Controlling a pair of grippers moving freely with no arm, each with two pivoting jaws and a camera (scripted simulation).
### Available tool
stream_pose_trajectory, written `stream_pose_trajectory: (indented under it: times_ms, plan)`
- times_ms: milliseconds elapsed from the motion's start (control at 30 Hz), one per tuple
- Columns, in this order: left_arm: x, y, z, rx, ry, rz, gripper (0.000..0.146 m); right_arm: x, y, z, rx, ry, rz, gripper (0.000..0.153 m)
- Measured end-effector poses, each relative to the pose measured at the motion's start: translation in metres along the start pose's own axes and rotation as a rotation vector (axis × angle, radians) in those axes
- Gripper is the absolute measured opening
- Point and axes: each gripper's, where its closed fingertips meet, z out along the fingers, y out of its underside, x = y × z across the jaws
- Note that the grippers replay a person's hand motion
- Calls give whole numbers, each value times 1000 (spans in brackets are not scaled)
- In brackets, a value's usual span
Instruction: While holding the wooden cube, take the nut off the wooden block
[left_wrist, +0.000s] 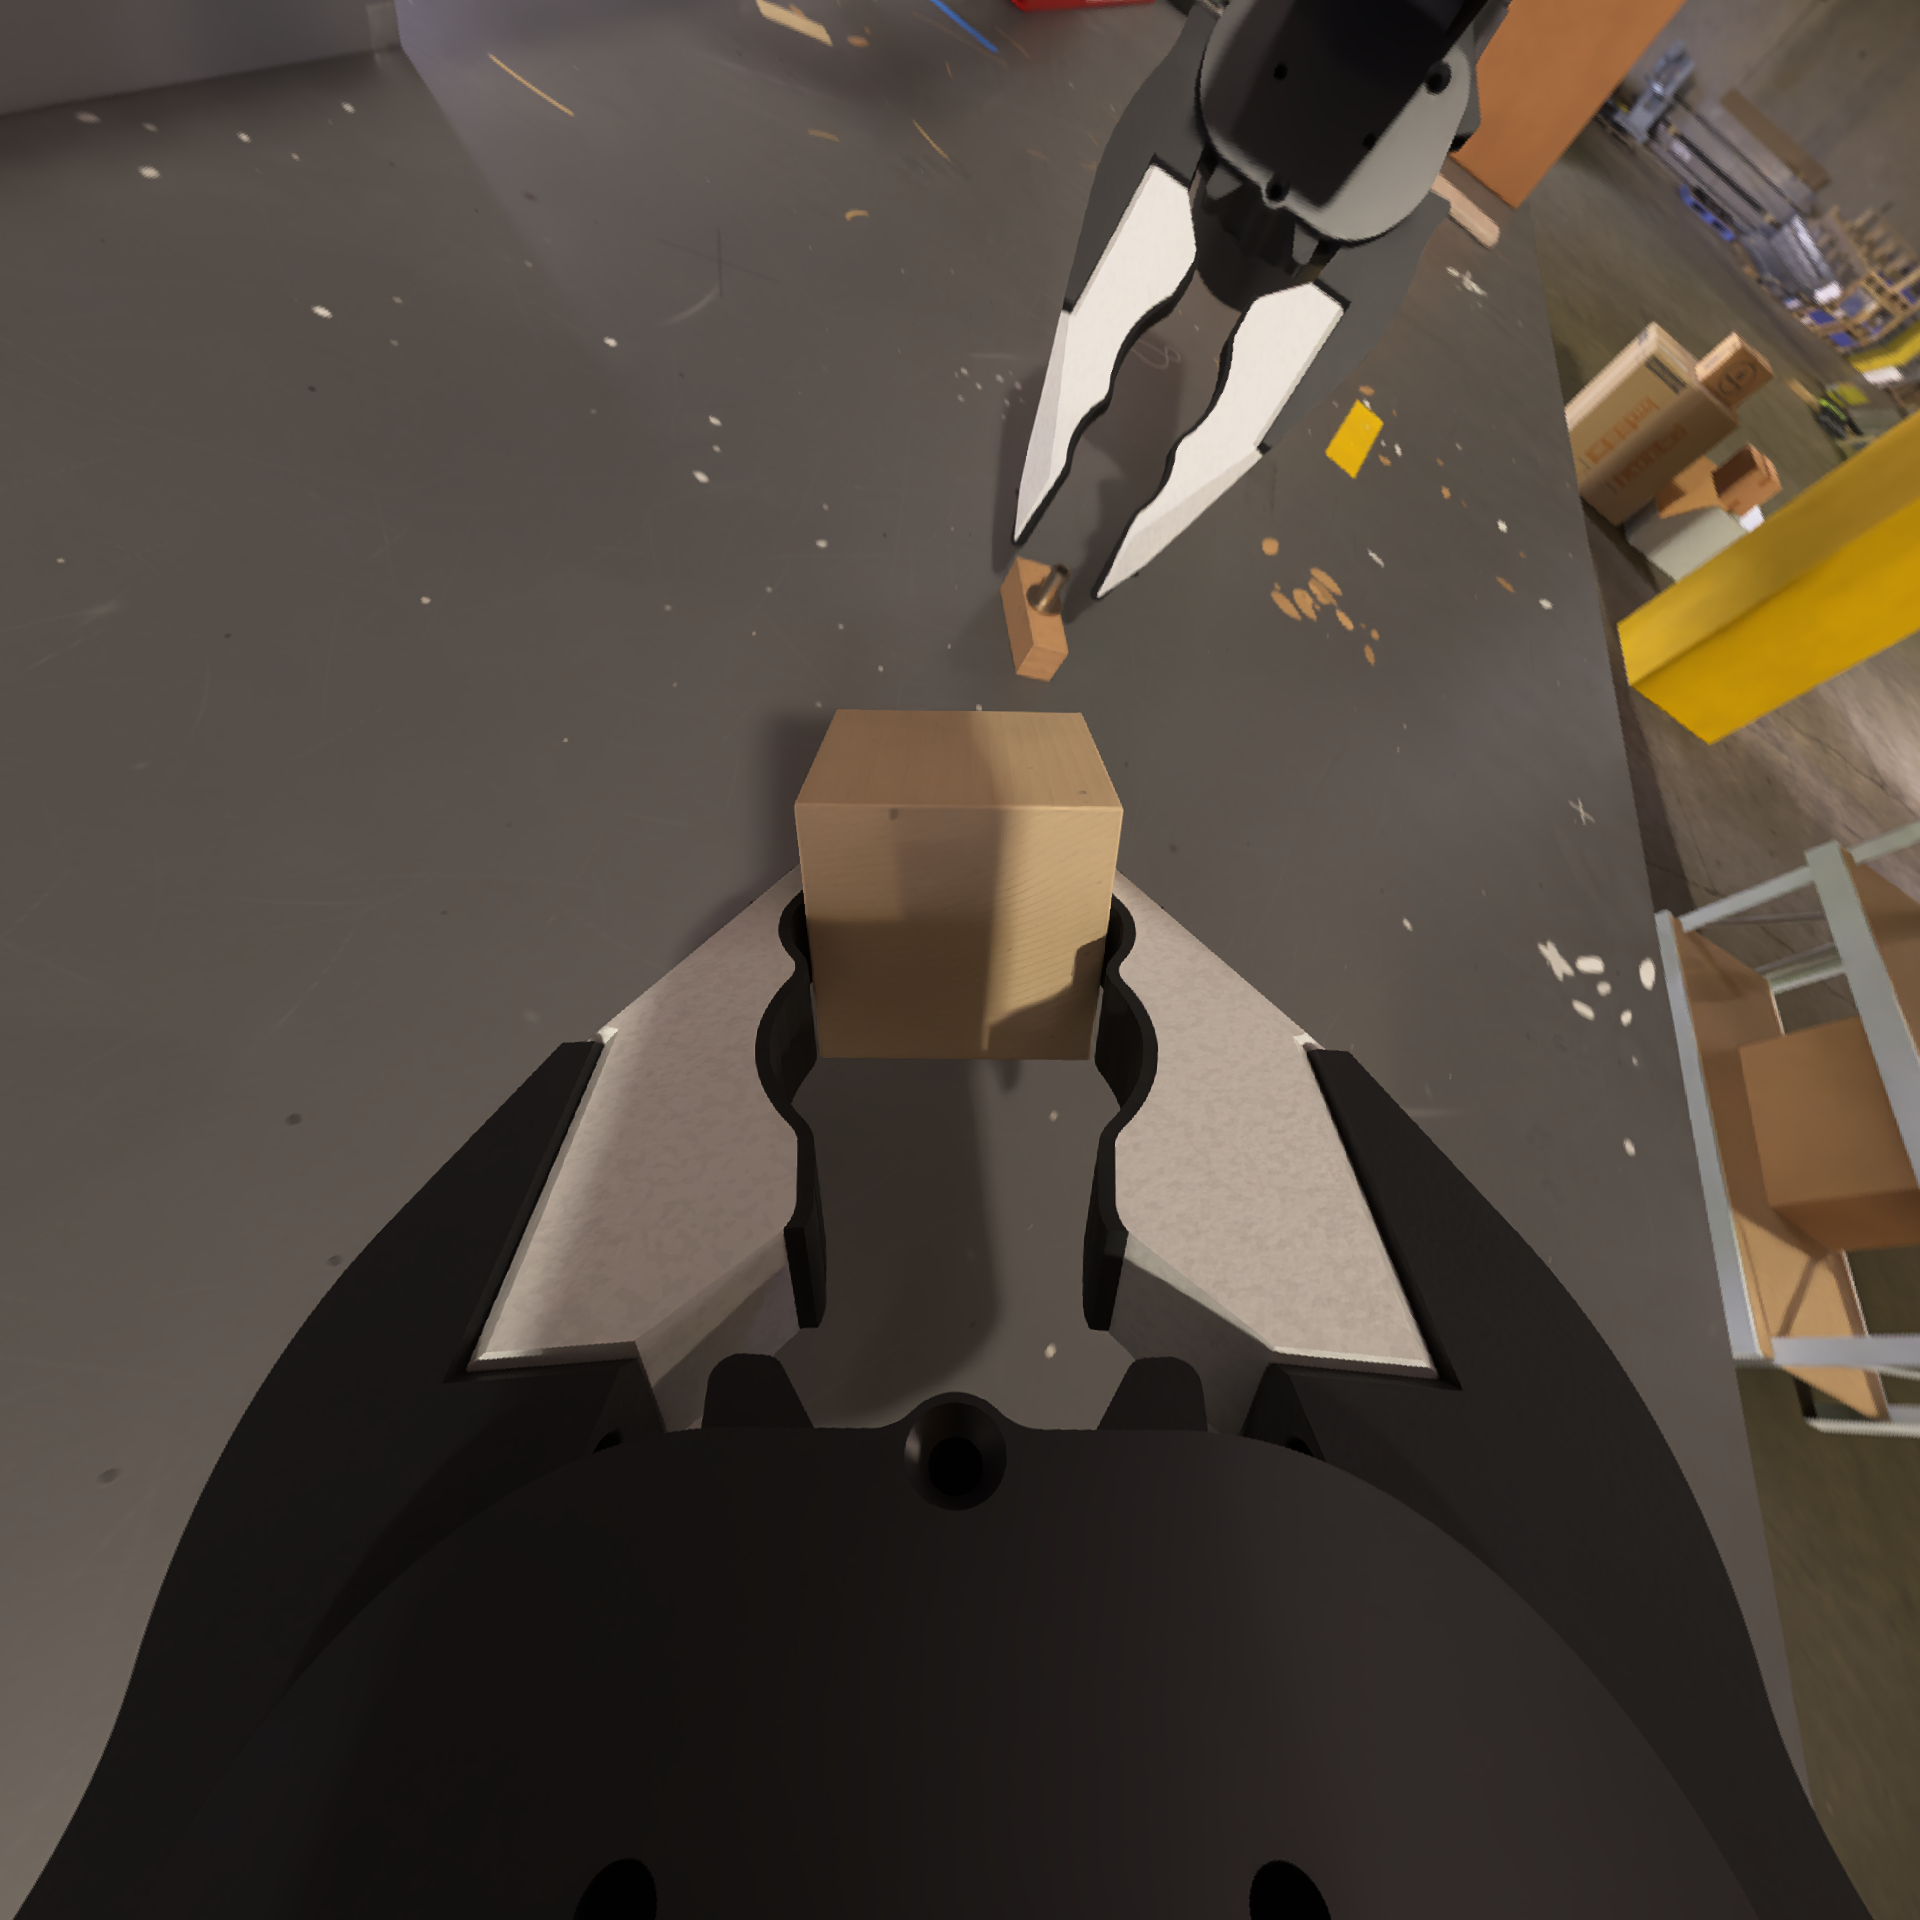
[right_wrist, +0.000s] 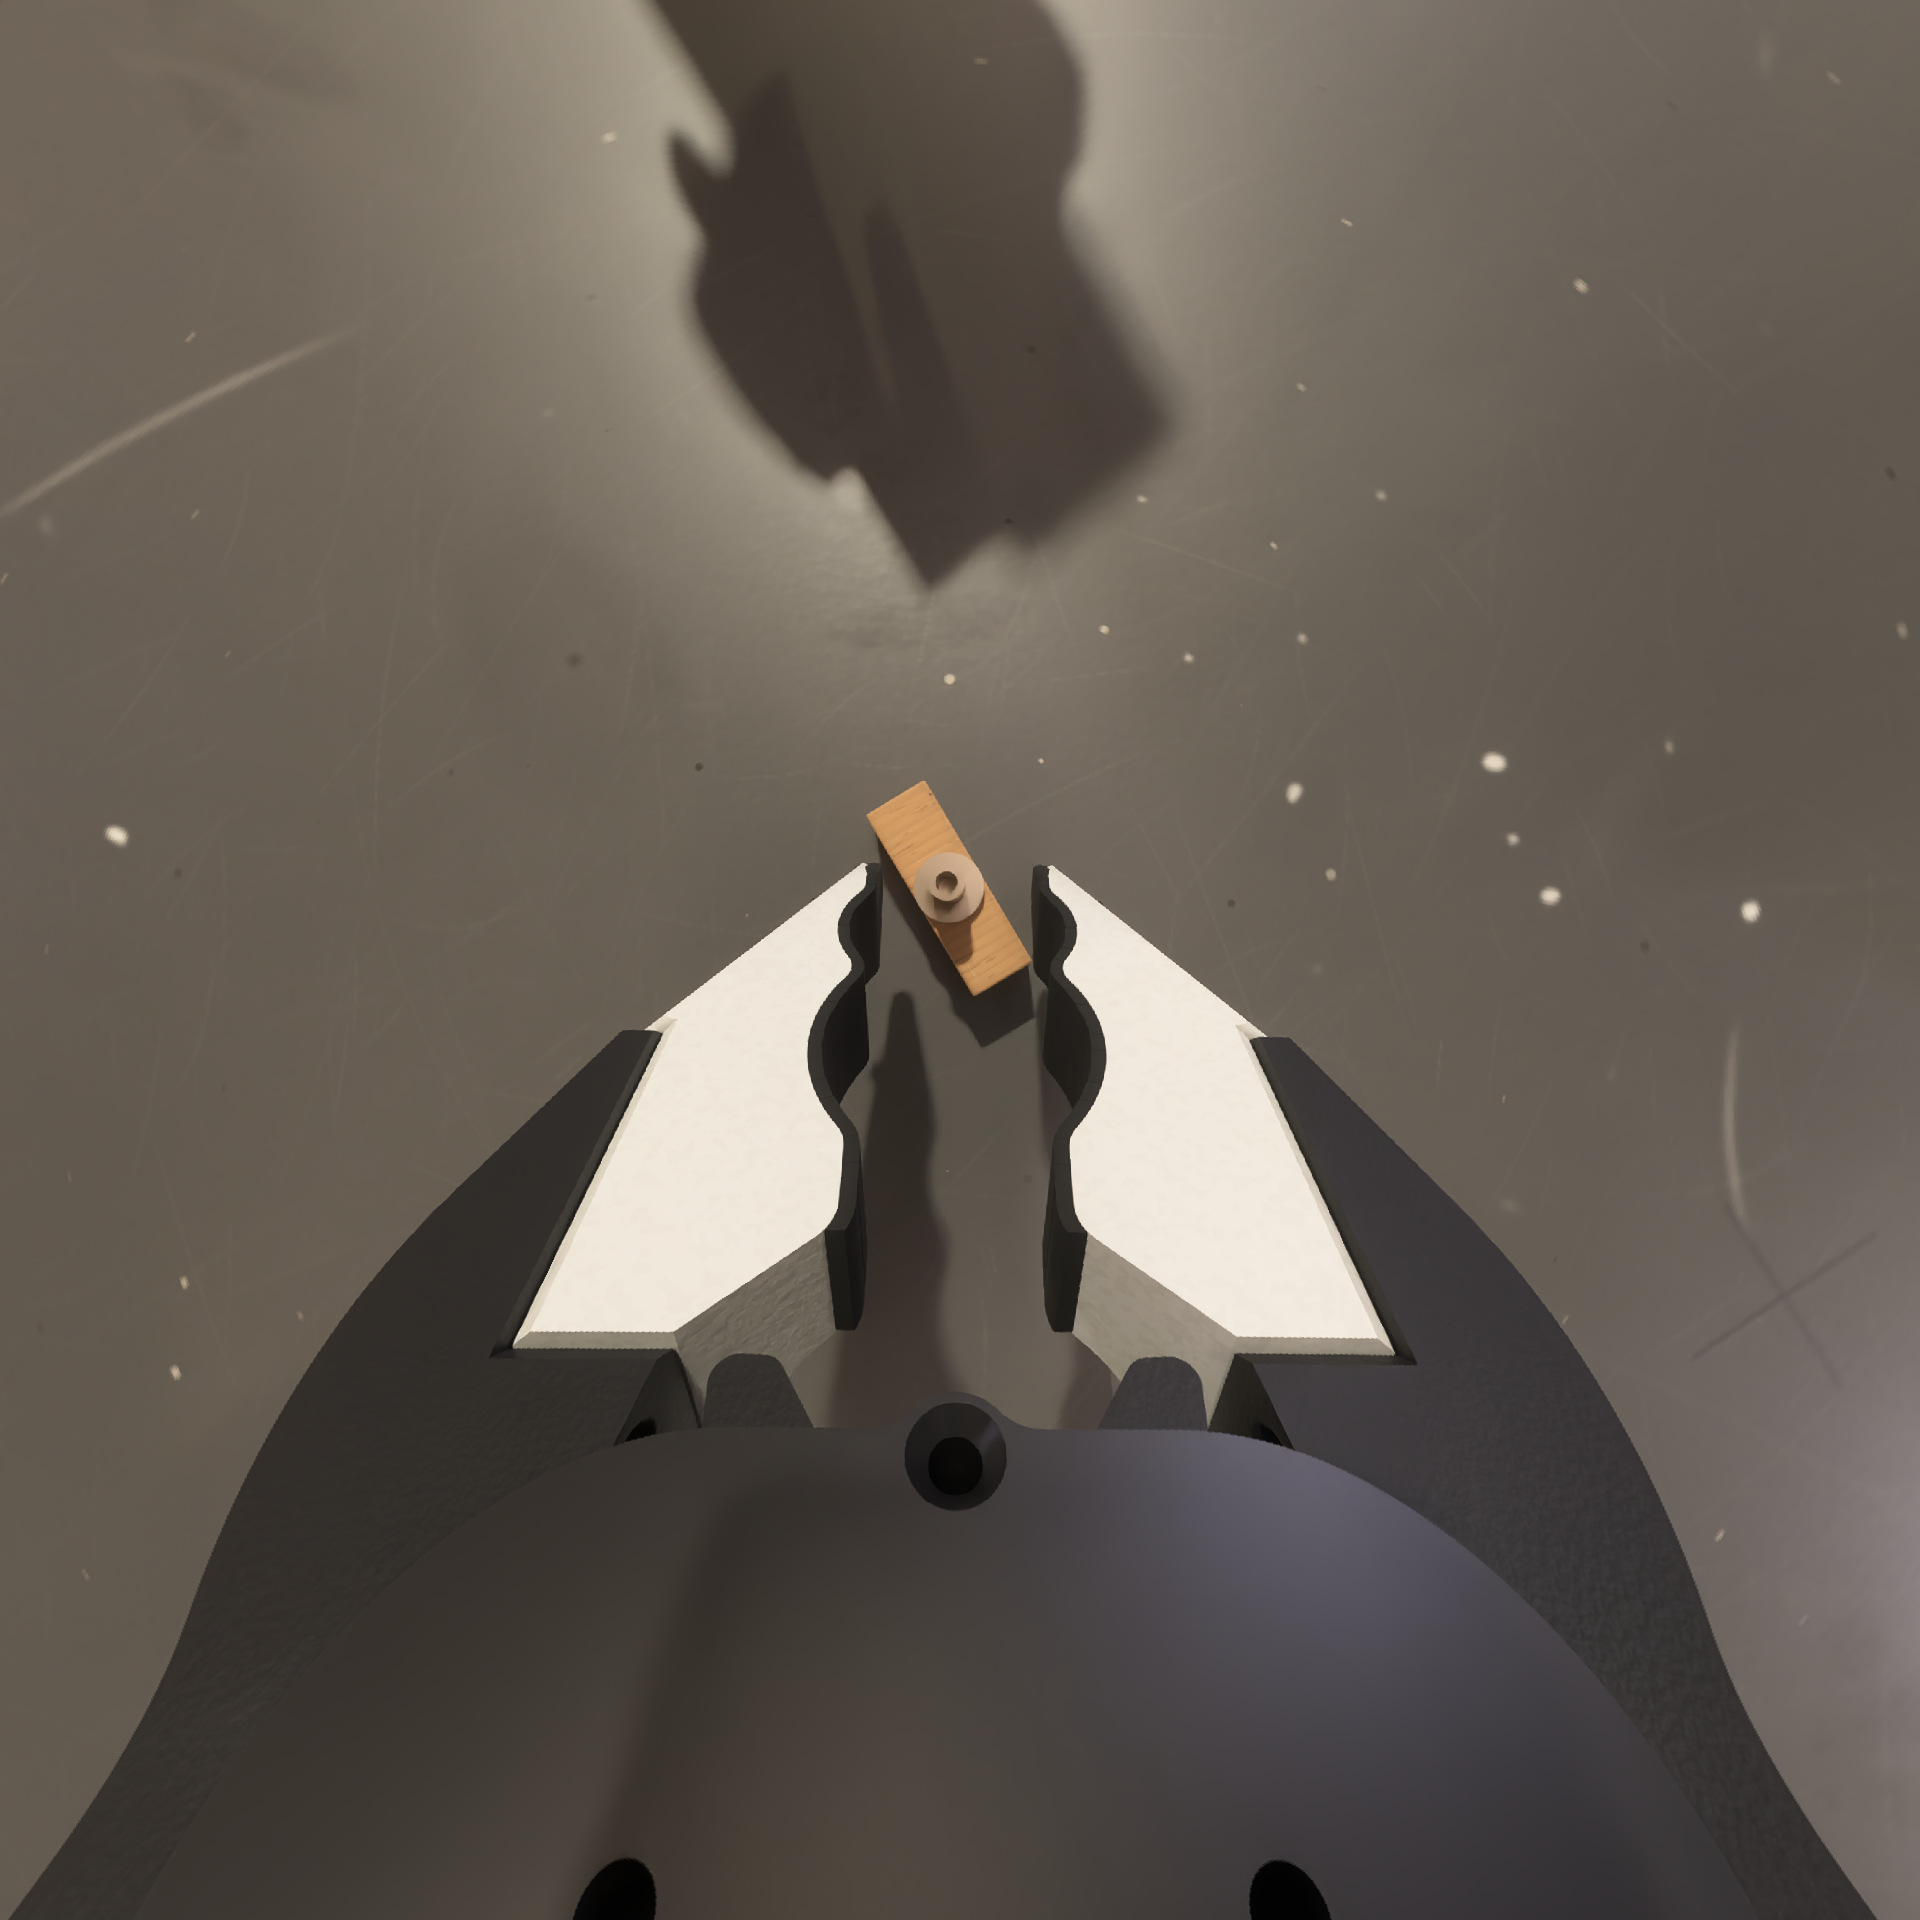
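The wooden cube (left_wrist: 956, 894) is clamped in the left hand-held gripper (left_wrist: 956, 935), seen only in the left wrist view. The right hand-held gripper (right_wrist: 954, 883) is held open above the wooden block (right_wrist: 948, 888), the nut (right_wrist: 948, 886) seated between its fingertips, untouched. Bare grey tabletop (right_wrist: 416, 623) is seen all round.

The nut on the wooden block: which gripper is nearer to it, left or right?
Right. The right gripper hangs open directly over the nut on the wooden block, jaws either side. The left gripper is farther back, shut on the wooden cube.
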Motion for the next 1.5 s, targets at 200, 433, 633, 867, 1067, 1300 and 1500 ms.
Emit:
stream_pose_trajectory:
  times_ms: [200, 433, 633, 867, 1067, 1300, 1500]
  plan:
    - [19, -16, 21, 67, -137, -59, 52, -2, 0, 0, 9, -89, -206, 30]
    - [53, -13, 37, 153, -305, -170, 52, -2, 4, 6, 54, -182, -343, 32]
    - [72, -8, 42, 193, -391, -231, 52, -3, 4, 9, 79, -237, -417, 33]
    - [81, -2, 42, 187, -472, -244, 52, -5, 4, 12, 104, -295, -447, 22]
    - [87, 1, 45, 182, -499, -254, 52, -5, 5, 12, 111, -316, -451, 15]
    - [91, 2, 49, 182, -506, -260, 52, -5, 5, 12, 118, -334, -429, 15]
    - [91, 8, 51, 181, -509, -273, 52, -4, -4, 10, 117, -219, -473, 15]
